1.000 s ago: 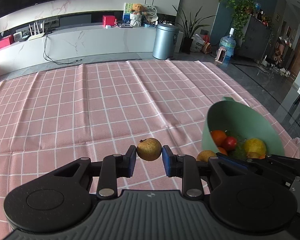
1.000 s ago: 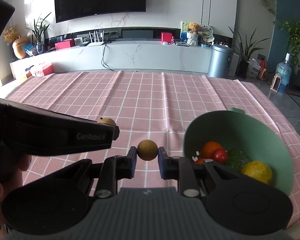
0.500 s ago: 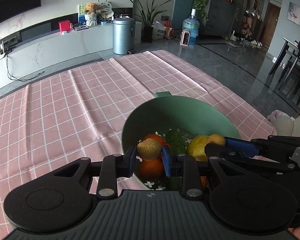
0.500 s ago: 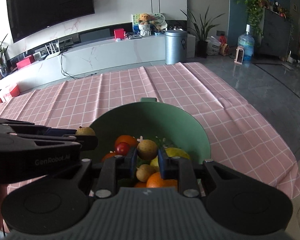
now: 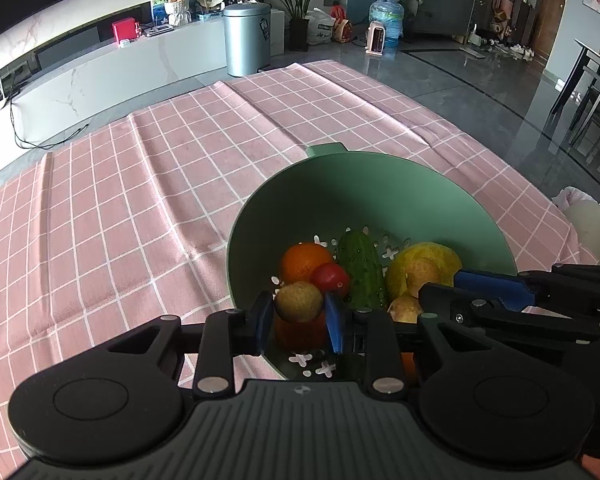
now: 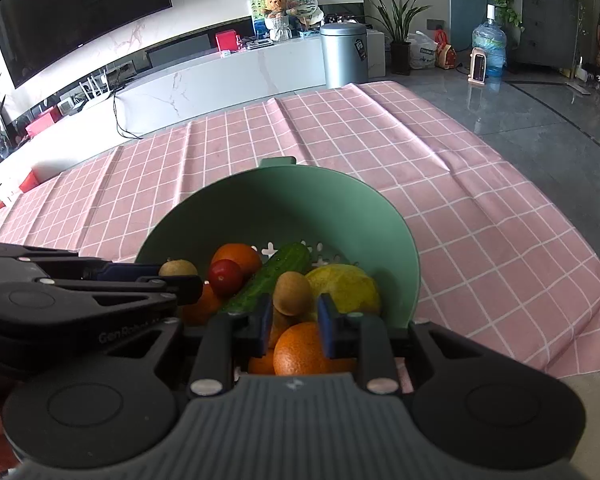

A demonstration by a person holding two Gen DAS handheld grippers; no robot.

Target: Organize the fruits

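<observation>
A green colander bowl [image 5: 380,184] [image 6: 284,200] sits on the pink checked tablecloth, holding oranges [image 5: 305,261], a red tomato [image 5: 332,278], a cucumber [image 5: 360,272] and a yellow fruit [image 5: 432,256]. My left gripper [image 5: 300,320] hangs over the bowl with its jaws parted around a small tan fruit [image 5: 299,301]. My right gripper [image 6: 294,322] is over the bowl too, jaws parted around another small tan fruit [image 6: 292,293] that seems to touch only the left pad. An orange [image 6: 304,350] lies under it.
The tablecloth [image 5: 140,200] covers the table; its right edge [image 6: 572,320] drops off close to the bowl. Each gripper shows in the other's view: the right one [image 5: 500,292], the left one [image 6: 100,284]. A grey bin [image 5: 247,38] stands on the floor beyond.
Both grippers have swung from the cloth to over the bowl and lowered toward the fruit. Both sets of jaws have widened around the small tan fruits.
</observation>
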